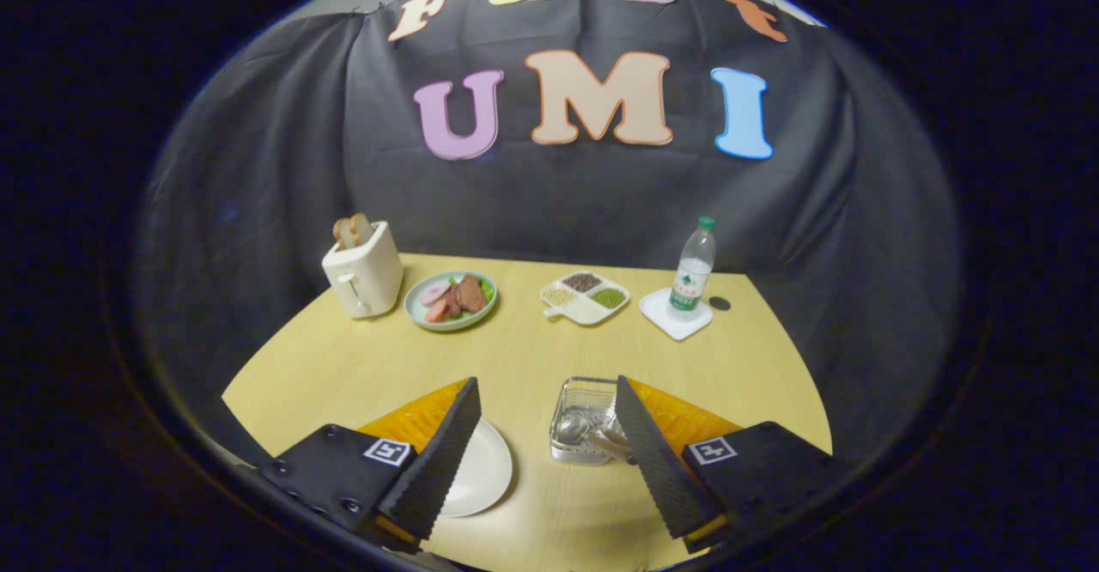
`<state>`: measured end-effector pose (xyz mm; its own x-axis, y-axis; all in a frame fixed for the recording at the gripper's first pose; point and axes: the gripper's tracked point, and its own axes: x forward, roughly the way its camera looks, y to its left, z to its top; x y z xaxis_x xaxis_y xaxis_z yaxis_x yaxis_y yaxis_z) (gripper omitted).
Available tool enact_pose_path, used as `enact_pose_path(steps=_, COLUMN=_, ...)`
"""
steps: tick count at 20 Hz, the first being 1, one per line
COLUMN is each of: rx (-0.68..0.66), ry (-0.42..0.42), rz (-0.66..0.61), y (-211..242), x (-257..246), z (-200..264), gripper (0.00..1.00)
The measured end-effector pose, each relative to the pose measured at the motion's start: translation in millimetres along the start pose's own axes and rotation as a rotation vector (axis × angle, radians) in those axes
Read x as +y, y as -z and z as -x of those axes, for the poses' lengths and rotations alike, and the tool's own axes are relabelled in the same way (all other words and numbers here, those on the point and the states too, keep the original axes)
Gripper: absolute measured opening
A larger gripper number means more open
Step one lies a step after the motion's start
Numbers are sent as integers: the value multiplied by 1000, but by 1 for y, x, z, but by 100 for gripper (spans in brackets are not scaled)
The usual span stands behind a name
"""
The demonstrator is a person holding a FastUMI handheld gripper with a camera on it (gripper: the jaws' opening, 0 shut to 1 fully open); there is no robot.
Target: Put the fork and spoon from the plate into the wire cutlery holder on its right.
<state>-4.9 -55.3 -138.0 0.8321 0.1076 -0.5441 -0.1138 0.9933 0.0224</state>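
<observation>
Already spoon (pixel 573 427) bowl-leftward in holder (pixel 584 400), jaws wide.

A pale wooden surface (pixel 532 357) carries a toaster (pixel 362 278) upper left, food plate (pixel 451 300), divided dish (pixel 585 297), bottle on a coaster (pixel 677 313), white plate (pixel 481 469) and wire cutlery holder (pixel 585 422).

The hand-held gripper (pixel 547 393) hangs with its fingers spread wide.

The booth is dim, with soft light from above falling on the table (pixel 532 357); the cloth wall stays dark. Shadows are faint and short, the bottle (pixel 692 273) glints slightly, and fisheye bending curves the edges.
</observation>
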Motion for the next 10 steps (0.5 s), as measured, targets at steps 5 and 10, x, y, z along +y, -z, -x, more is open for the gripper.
enact_pose_path(steps=5, rx=-133, ry=13, rz=-31, y=-18, x=1, z=18, gripper=100)
enact_pose_path(steps=10, rx=-235, ry=-6, rz=-50, y=-36, x=14, z=30, gripper=100)
